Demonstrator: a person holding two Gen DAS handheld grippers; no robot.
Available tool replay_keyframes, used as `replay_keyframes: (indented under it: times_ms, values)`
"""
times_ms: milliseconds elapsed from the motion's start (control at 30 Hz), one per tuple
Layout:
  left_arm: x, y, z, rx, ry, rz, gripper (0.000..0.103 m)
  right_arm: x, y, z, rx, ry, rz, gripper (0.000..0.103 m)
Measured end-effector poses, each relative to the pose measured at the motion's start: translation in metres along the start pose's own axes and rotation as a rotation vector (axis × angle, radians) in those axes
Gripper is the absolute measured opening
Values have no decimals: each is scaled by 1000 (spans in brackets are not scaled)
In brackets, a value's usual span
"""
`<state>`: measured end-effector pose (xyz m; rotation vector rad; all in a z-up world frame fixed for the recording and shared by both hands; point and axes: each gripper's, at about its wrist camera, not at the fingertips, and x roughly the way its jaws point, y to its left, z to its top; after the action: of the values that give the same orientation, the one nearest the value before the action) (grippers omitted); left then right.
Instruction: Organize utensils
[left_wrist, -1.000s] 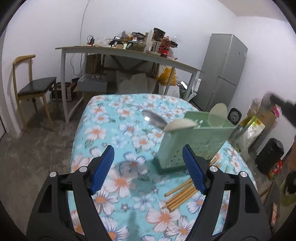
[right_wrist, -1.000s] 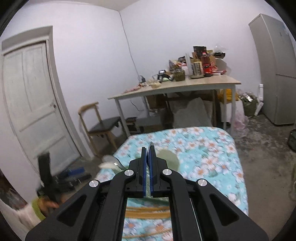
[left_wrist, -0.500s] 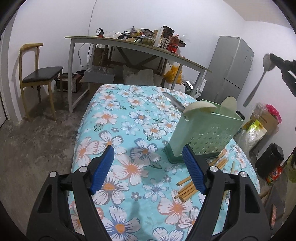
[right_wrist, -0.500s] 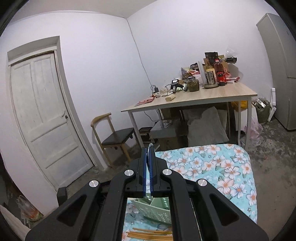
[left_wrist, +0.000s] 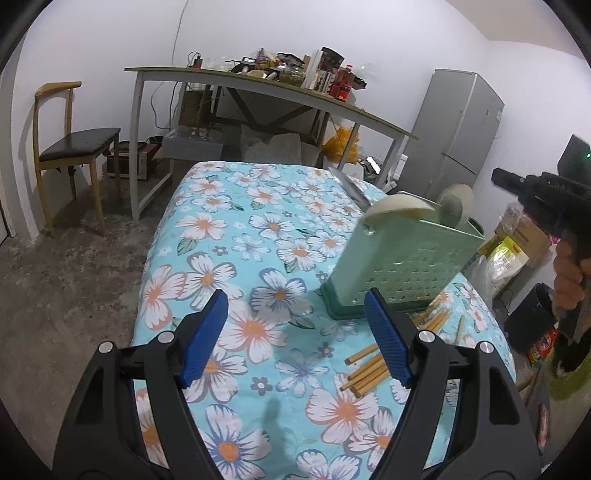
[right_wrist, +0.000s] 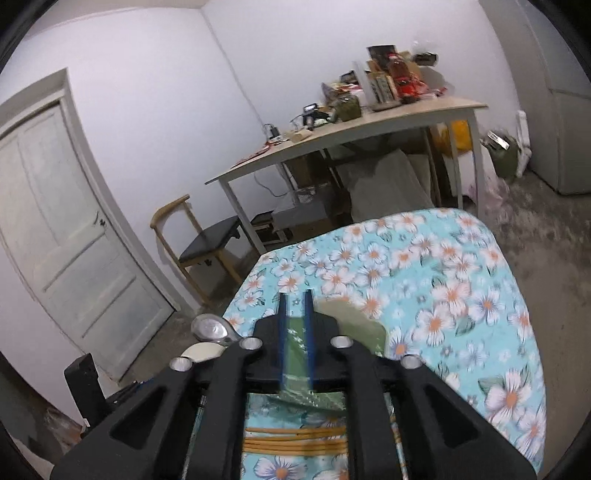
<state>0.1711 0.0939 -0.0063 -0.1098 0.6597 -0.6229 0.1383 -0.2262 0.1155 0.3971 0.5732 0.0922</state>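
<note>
The right gripper (right_wrist: 295, 314), jaws just opening and empty, hovers over the green holder (left_wrist: 402, 266); the left gripper (left_wrist: 295, 332) gapes empty.

holder (left_wrist: 402, 269): pale green perforated caddy I've got upright on the floral cloth, sitting in a darker green base
spoons (left_wrist: 397, 206): two cream-coloured heads poking out the top
ladle (right_wrist: 210, 328): metal bowl sticking out at the holder's far side
chopsticks (left_wrist: 369, 369): bamboo bunch lying flat just beside the base
</note>
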Motion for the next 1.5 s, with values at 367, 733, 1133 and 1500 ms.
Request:
replay_keyframes:
  times_ms: [367, 733, 1133, 1500]
  values:
    - [23, -17, -19, 49, 128, 31, 76, -31, -19, -70, 37, 14, -77, 65]
    - [41, -28, -64, 52, 291, 103, 79, -16, -42, -193, 7, 318, -279, 70]
    - [49, -30, -73, 64, 305, 145, 86, 0, -19, -230, -193, 318, -450, 92]
    - [53, -36, -77, 93, 302, 149, 95, 0, -25, -231, -157, 311, -449, 97]
